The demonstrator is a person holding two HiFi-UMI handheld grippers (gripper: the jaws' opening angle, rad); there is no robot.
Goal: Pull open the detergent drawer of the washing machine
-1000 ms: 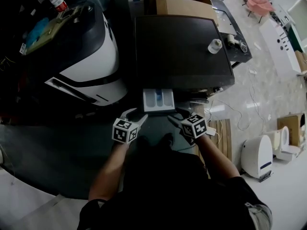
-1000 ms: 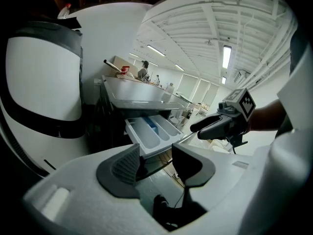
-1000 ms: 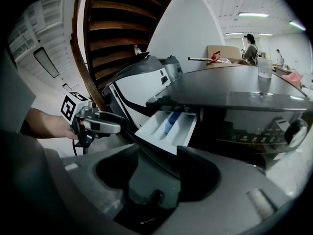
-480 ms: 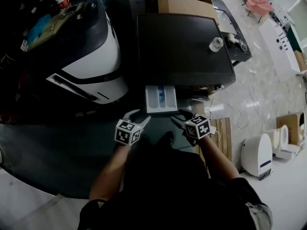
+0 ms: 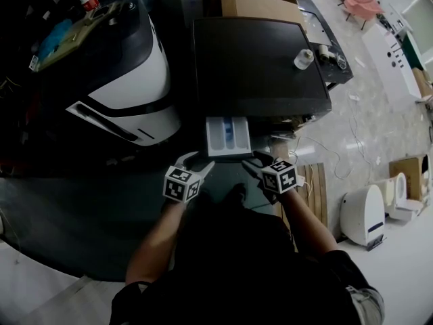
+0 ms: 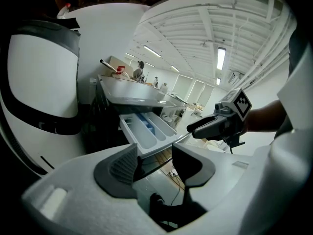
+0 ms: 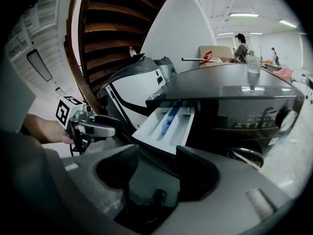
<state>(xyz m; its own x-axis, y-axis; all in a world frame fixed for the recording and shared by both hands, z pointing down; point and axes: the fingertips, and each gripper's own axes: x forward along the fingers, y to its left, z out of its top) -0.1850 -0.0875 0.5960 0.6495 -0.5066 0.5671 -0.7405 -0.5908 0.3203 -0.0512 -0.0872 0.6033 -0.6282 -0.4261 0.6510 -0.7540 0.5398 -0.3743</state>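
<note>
The washing machine [image 5: 260, 66] has a dark top, and its white detergent drawer [image 5: 228, 135] stands pulled out from the front, showing its compartments and a blue insert. In the head view my left gripper [image 5: 196, 162] is open just off the drawer's front left corner. My right gripper [image 5: 252, 162] is open off the front right corner. Neither touches the drawer or holds anything. The left gripper view shows the drawer [image 6: 146, 131] beyond my open left gripper [image 6: 154, 163], with the right gripper [image 6: 215, 126] beside it. The right gripper view shows the drawer [image 7: 168, 124] past my open right gripper [image 7: 156, 173].
A large white and black machine [image 5: 128, 80] stands close on the washer's left. A clear cup [image 5: 304, 59] sits on the washer's top, with a cardboard box [image 5: 260, 7] behind. A wooden pallet [image 5: 311, 181], cables and a white appliance [image 5: 365, 219] lie on the floor to the right.
Both grippers have eased back a little from the drawer's front. The drawer stays pulled out as before.
</note>
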